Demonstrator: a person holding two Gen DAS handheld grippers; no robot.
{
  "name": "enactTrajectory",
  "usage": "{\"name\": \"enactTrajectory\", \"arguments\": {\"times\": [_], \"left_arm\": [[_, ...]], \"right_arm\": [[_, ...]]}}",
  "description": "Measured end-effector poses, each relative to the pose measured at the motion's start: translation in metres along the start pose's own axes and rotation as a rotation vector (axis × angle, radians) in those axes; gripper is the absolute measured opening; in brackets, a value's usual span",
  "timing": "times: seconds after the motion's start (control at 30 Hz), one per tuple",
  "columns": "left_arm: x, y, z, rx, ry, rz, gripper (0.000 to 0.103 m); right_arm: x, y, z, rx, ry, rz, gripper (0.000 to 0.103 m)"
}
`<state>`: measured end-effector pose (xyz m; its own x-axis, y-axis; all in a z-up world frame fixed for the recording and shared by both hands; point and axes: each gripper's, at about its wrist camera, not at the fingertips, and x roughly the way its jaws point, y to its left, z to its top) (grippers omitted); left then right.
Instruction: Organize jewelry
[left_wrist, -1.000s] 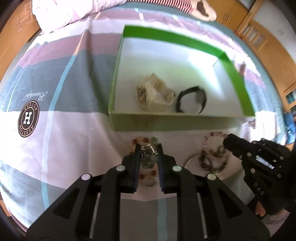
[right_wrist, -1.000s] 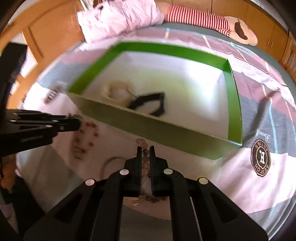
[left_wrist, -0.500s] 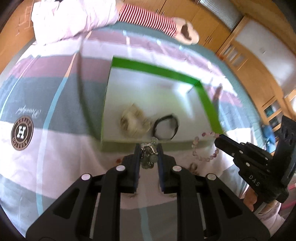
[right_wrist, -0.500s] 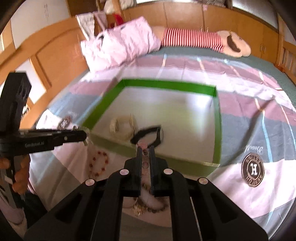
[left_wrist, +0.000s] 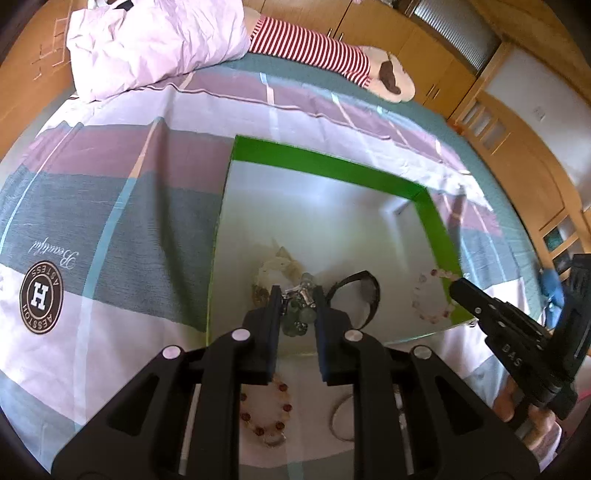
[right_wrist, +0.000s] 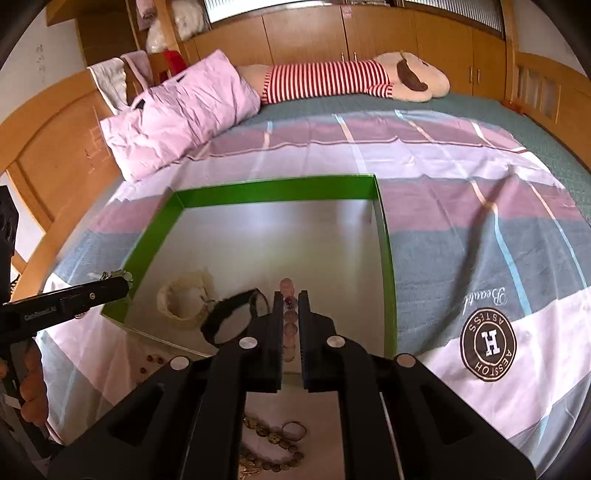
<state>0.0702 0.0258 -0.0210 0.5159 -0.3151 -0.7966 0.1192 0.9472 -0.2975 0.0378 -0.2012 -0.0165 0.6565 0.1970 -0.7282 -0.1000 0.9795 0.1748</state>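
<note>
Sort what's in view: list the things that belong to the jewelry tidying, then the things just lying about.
Job:
green box
green bead bracelet in left gripper
pink bead bracelet in right gripper
black band, cream bracelet inside box
red bead bracelet on bedspread

Lying about:
pink pillow
striped plush toy

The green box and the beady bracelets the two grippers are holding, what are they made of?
The green box looks like thin cardboard: flat folded walls, matte green outside, a pale, slightly shiny floor. The pink bead bracelet in the right gripper looks like polished stone or glass, since its round beads gleam. The greenish bead bracelet in the left gripper looks like translucent stone or glass with silvery metal bits.
</note>
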Motion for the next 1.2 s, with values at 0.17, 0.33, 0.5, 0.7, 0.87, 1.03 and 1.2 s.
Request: {"name": "enactTrajectory", "arguments": {"times": [0.17,0.33,0.5,0.7,0.87,1.03,1.2], "left_arm": [[0.012,-0.001,-0.002,-0.002,0.020,-0.003,0.020],[-0.010,-0.008,-0.009,0.024,0.008,-0.028,0.029],[-0.028,0.000,-0.038,0.027,0.090,0.002,0.039],[0.008,0.024,-0.050,-0.056,0.234,0.122,0.042],[0.015,0.020,-0.056,-0.027,0.265,0.149,0.058],[0.027,0.016,-0.062,-0.011,0.300,0.183,0.058],[0.031,0.014,-0.064,0.002,0.313,0.194,0.063]], "right_arm": [[-0.002,0.001,-0.003,-0.008,0.003,0.022,0.023],[-0.017,0.006,-0.009,-0.019,0.052,0.182,0.026],[-0.010,0.034,-0.030,-0.198,0.170,0.149,0.025],[0.028,0.045,-0.056,-0.302,0.381,0.058,0.023],[0.033,0.049,-0.066,-0.358,0.428,0.032,0.023],[0.041,0.059,-0.079,-0.408,0.445,0.012,0.023],[0.043,0.062,-0.078,-0.399,0.419,-0.007,0.020]]}}
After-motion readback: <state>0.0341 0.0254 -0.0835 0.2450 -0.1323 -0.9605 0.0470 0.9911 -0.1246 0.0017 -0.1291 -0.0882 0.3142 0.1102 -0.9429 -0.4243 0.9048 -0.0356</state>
